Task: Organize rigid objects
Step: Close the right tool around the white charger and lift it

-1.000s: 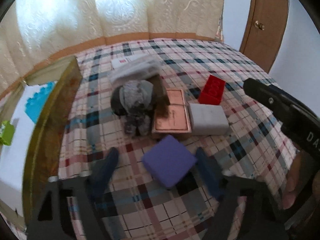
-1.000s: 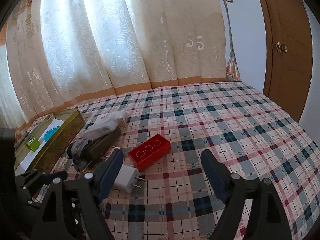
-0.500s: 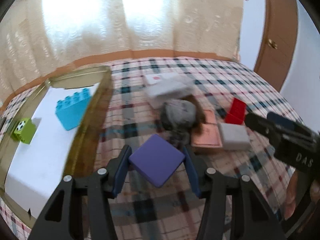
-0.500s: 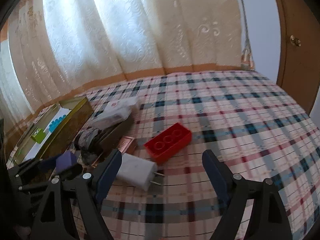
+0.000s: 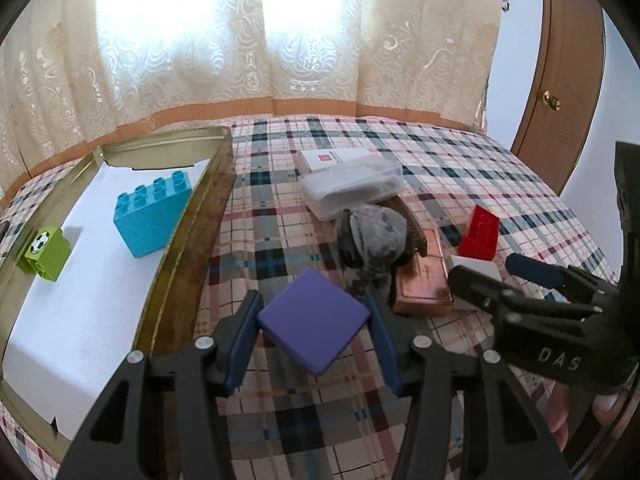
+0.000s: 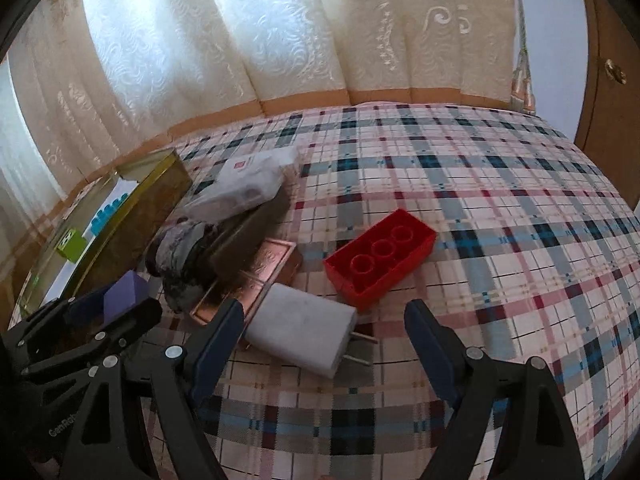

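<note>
My left gripper (image 5: 314,332) is shut on a purple square block (image 5: 313,320) and holds it above the plaid bed, just right of the gold-rimmed tray (image 5: 188,248). The tray holds a blue brick (image 5: 152,212) and a green block (image 5: 46,254) on white paper. My right gripper (image 6: 324,340) is open and empty, just above a white charger plug (image 6: 304,334). A red brick (image 6: 380,256) lies hollow side up behind the plug. The purple block also shows in the right wrist view (image 6: 124,294).
A copper-coloured tin (image 5: 426,280), a grey fuzzy bundle (image 5: 374,236), a clear plastic box (image 5: 352,188) and a white card (image 5: 334,158) lie clustered mid-bed. Curtains hang behind the bed. A wooden door (image 5: 560,80) stands at right.
My left gripper closed on the purple block, lifted it and swung left toward the tray. My right gripper moved forward and down over the white plug.
</note>
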Demonstrator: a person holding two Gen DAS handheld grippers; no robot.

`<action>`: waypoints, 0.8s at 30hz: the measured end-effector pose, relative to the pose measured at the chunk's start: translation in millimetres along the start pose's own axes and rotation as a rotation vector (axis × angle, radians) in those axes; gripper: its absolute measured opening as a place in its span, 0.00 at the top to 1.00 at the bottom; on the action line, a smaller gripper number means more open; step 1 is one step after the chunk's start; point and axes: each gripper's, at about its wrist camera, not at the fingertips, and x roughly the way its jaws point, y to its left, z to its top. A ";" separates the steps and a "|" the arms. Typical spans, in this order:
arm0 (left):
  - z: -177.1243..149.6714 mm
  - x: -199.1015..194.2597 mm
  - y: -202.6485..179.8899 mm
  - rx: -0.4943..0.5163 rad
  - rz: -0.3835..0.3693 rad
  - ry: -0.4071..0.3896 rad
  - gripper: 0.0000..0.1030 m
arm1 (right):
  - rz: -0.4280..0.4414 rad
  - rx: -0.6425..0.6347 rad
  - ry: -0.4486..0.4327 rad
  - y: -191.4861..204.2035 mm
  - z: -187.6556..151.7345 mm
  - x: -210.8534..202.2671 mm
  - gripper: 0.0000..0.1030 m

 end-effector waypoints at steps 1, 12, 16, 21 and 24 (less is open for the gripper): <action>-0.1 -0.1 0.5 0.000 -0.003 0.000 0.49 | -0.008 -0.005 0.004 1.3 -0.1 0.8 0.18; -0.2 -0.7 0.3 0.000 -0.020 -0.001 0.49 | -0.020 0.020 -0.008 -3.2 -0.8 -3.2 0.36; -0.2 -0.7 -0.3 0.003 -0.023 -0.002 0.49 | -0.046 0.002 0.010 0.4 -1.5 -0.6 0.36; -0.5 -2.1 -0.1 -0.003 -0.028 -0.009 0.49 | -0.047 -0.008 0.039 2.1 -2.1 4.7 0.37; -0.6 -2.8 0.0 -0.004 -0.029 -0.013 0.49 | -0.040 0.005 0.033 -0.5 -2.2 3.6 0.40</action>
